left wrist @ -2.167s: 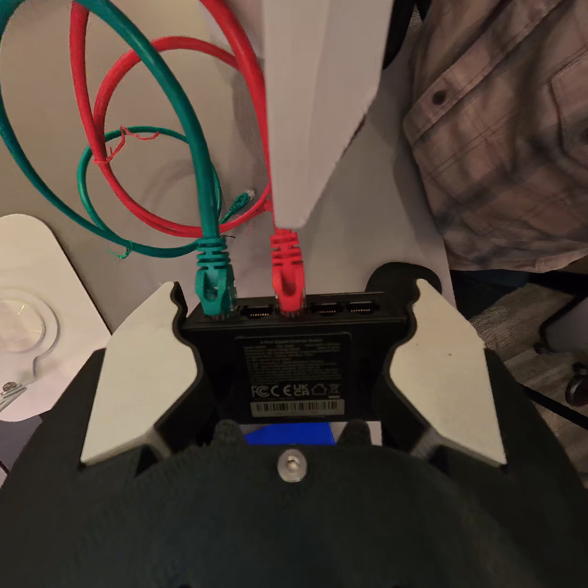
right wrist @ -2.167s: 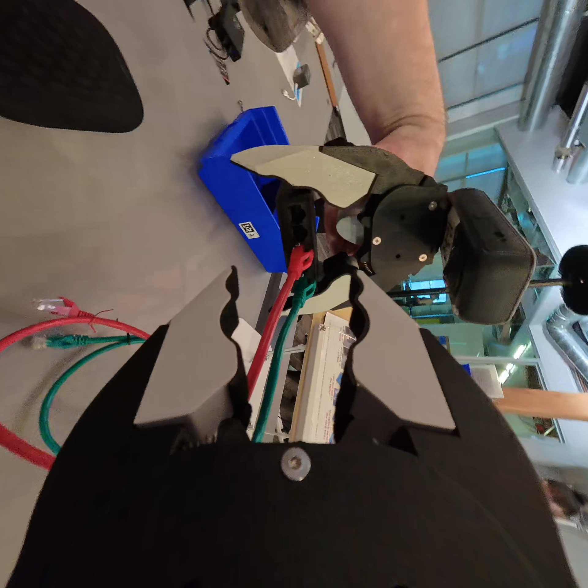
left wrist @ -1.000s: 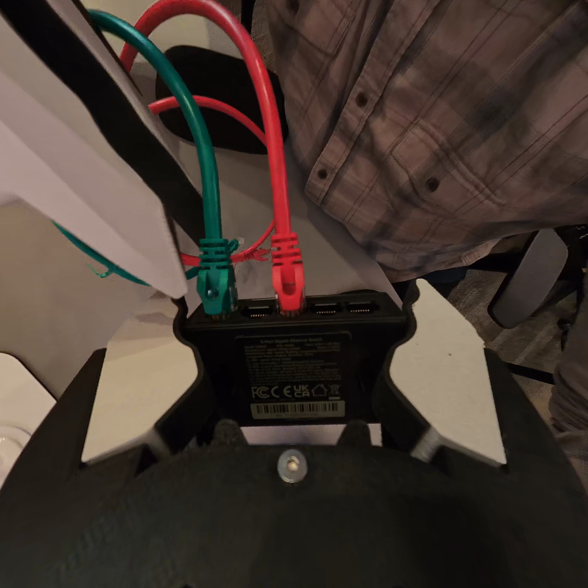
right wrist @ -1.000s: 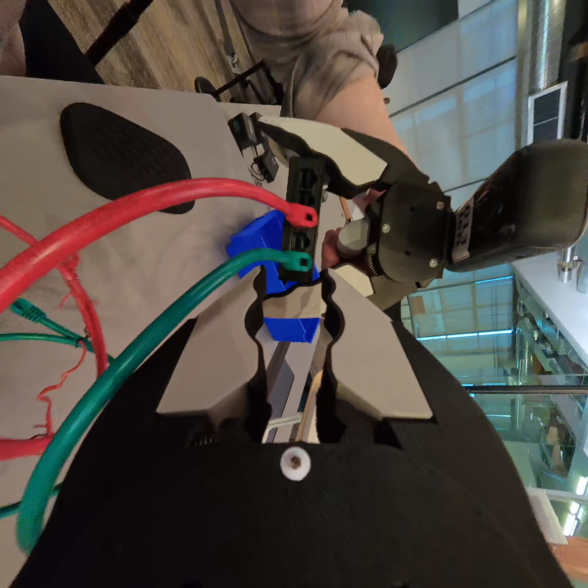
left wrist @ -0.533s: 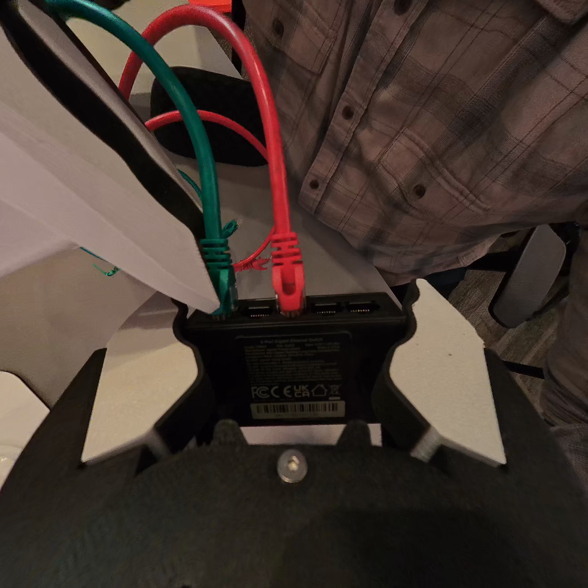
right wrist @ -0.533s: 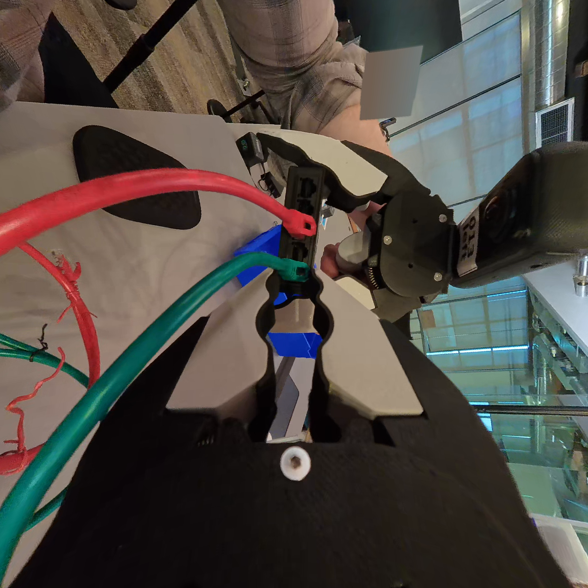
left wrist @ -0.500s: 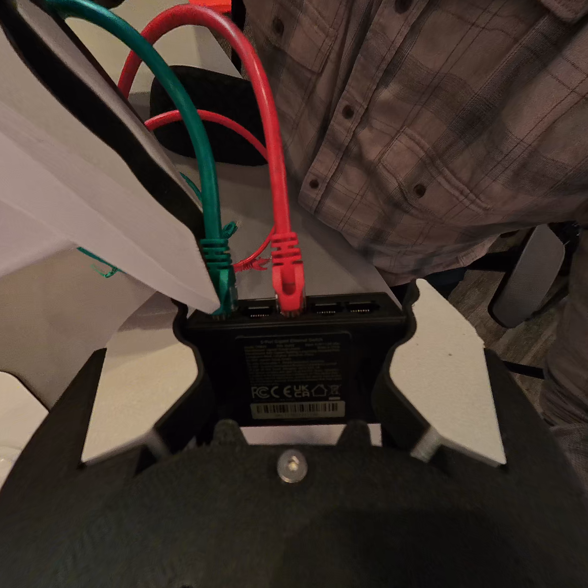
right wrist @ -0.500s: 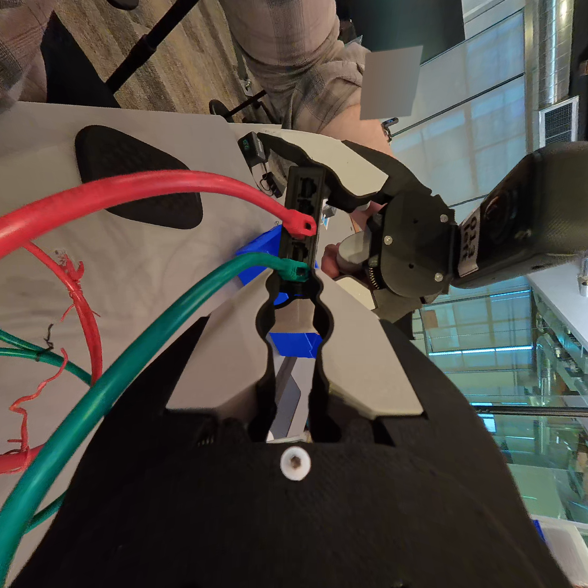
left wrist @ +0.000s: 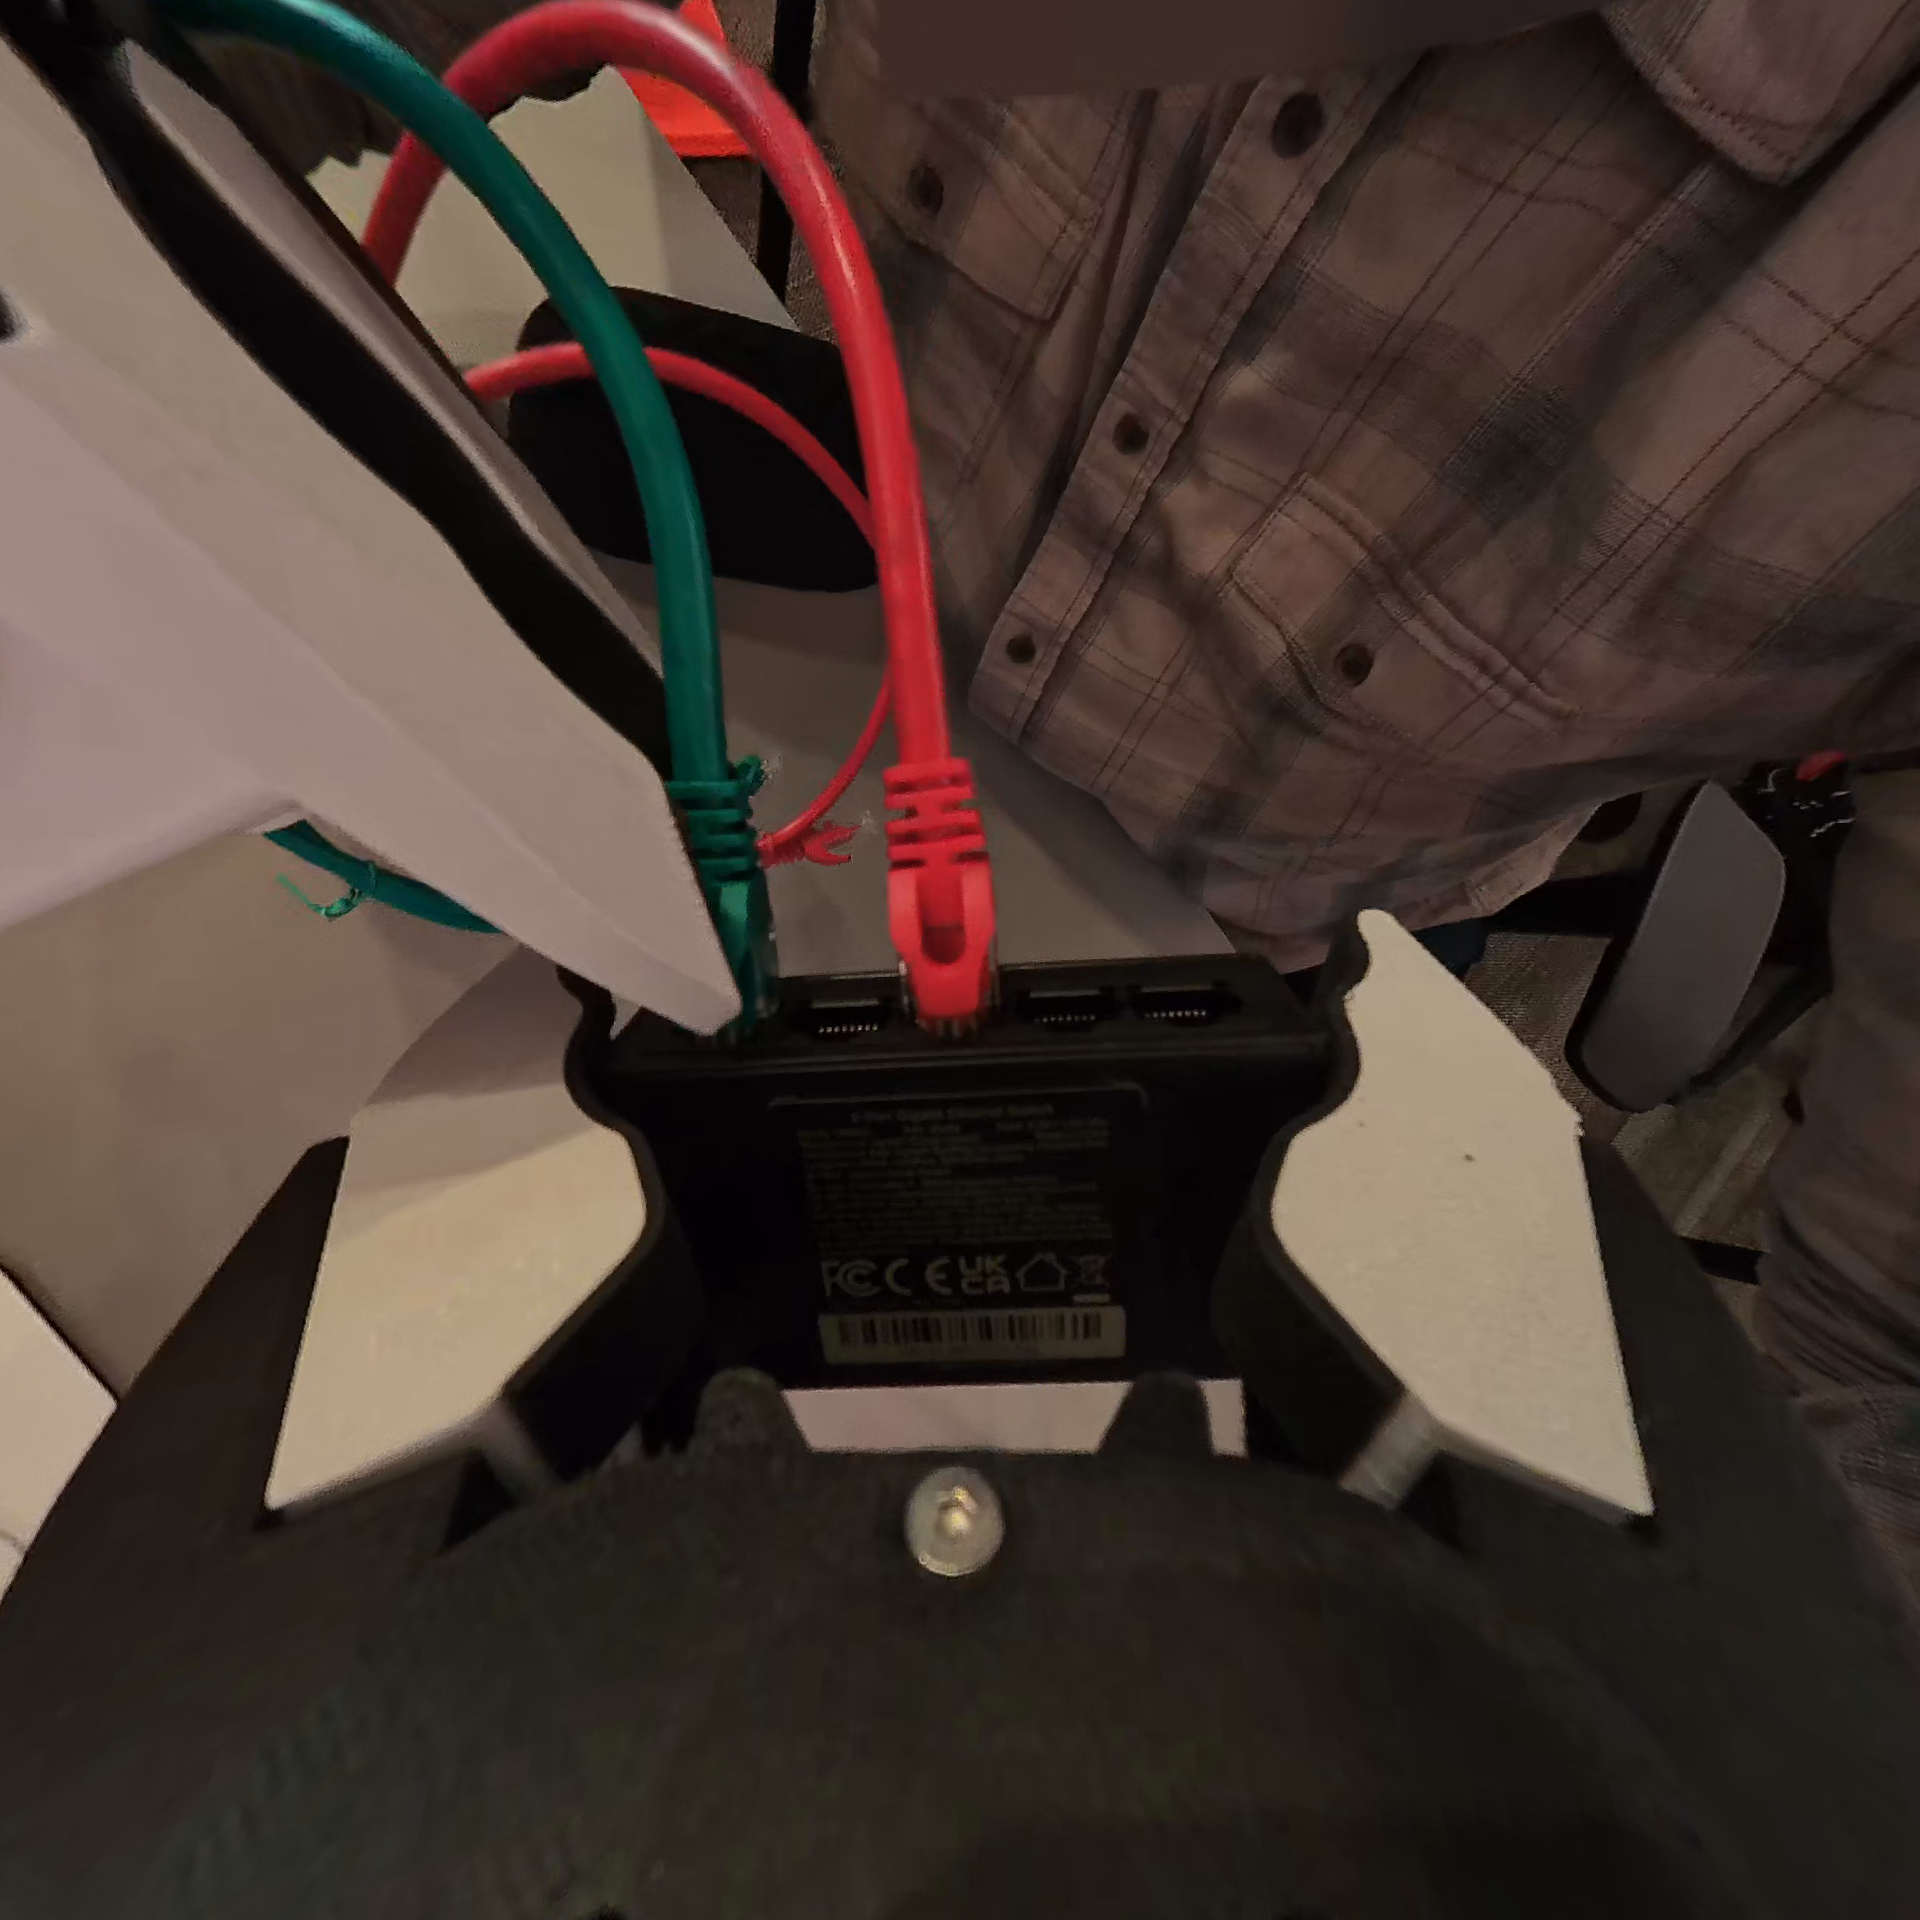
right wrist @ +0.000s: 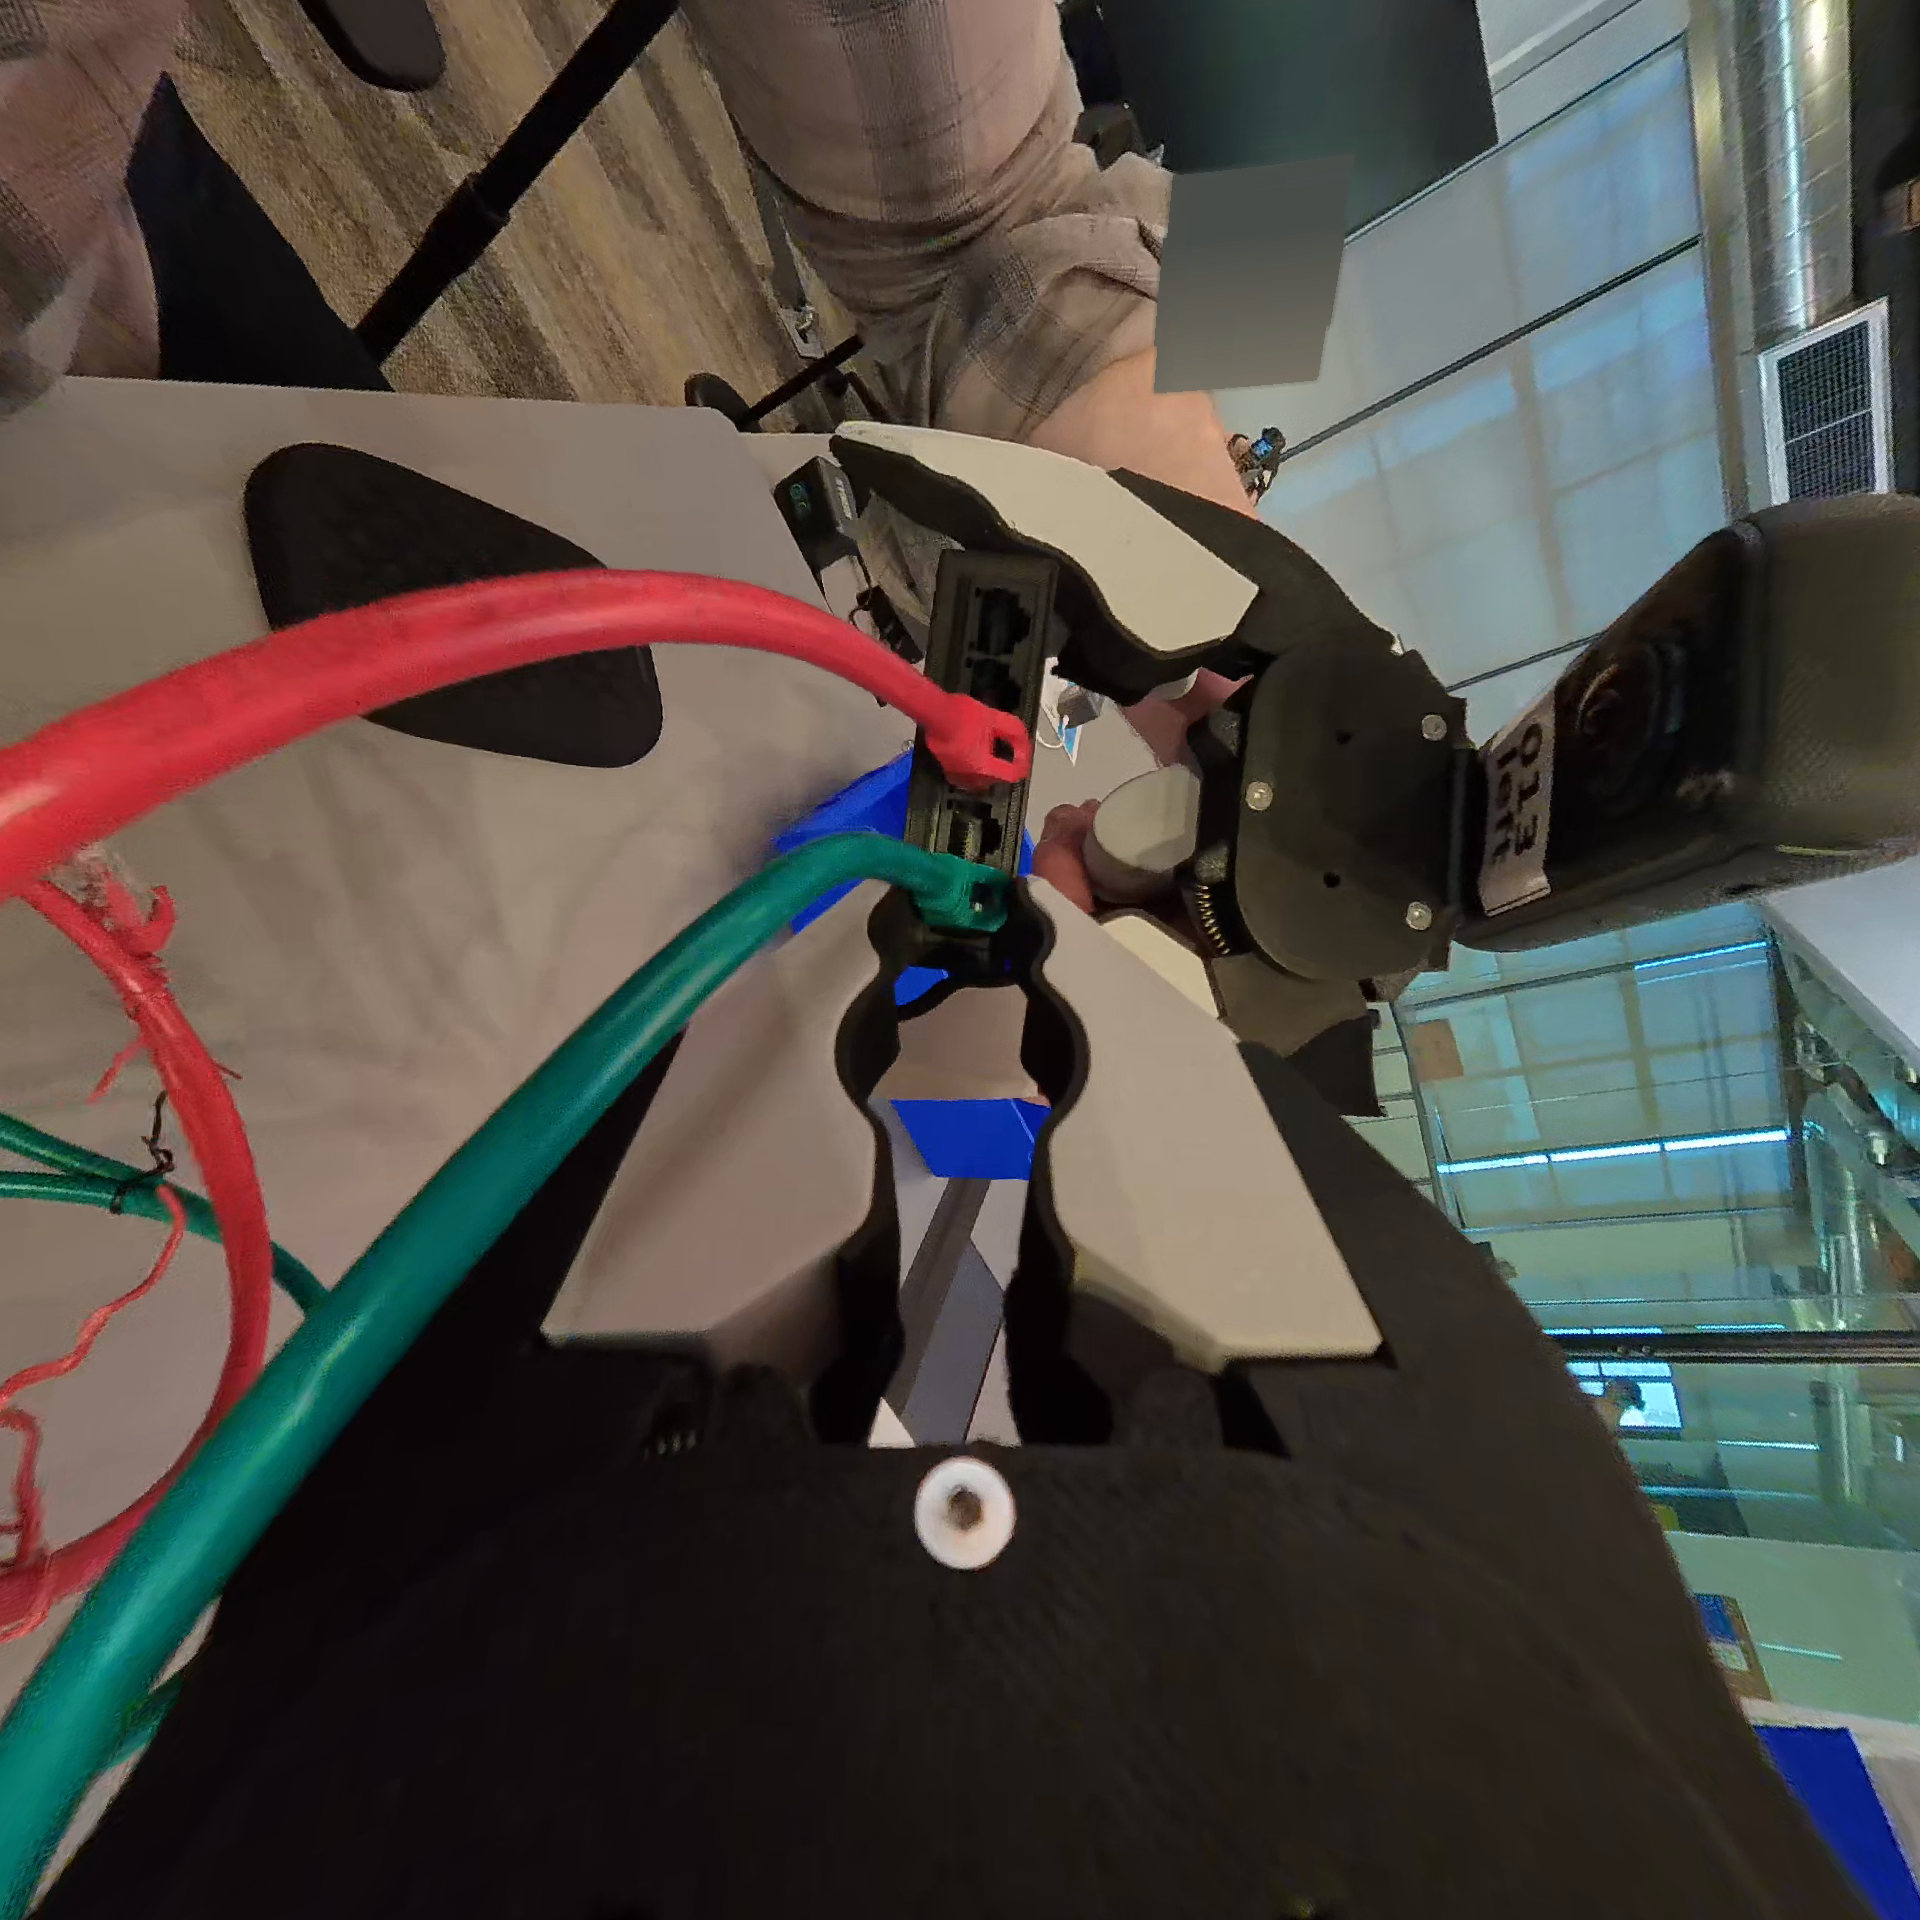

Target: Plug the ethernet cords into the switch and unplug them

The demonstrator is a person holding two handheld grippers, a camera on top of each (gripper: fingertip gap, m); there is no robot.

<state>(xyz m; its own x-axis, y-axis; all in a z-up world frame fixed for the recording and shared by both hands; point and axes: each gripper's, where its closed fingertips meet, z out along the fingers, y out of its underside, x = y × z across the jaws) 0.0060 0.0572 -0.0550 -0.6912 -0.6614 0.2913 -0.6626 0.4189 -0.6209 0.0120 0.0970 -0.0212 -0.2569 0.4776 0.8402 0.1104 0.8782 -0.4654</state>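
My left gripper [left wrist: 966,1039] is shut on the black switch [left wrist: 956,1195], label side facing the camera, and holds it off the table. A green plug [left wrist: 732,862] sits in the leftmost port and a red plug [left wrist: 935,883] in the third port; the other ports are empty. My right gripper [right wrist: 961,920] has its fingertips closed on either side of the green plug [right wrist: 961,899] at the switch [right wrist: 987,644]. One of its white fingers [left wrist: 416,727] covers part of that plug in the left wrist view. The red plug [right wrist: 977,753] is free of any gripper.
The green cord [right wrist: 468,1174] and red cord [right wrist: 468,634] loop back to coils on the grey table [right wrist: 468,935]. A black pad [right wrist: 447,603] and a blue bin [right wrist: 966,1138] are on it. A person in a plaid shirt [left wrist: 1403,468] is close behind the switch. The left gripper's tips are roughly 4 centimeters from the right gripper's.
My right gripper left the red cord, moved to the green plug and narrowed its fingers around it. Both grippers turned toward the person. The switch stayed in my left gripper.
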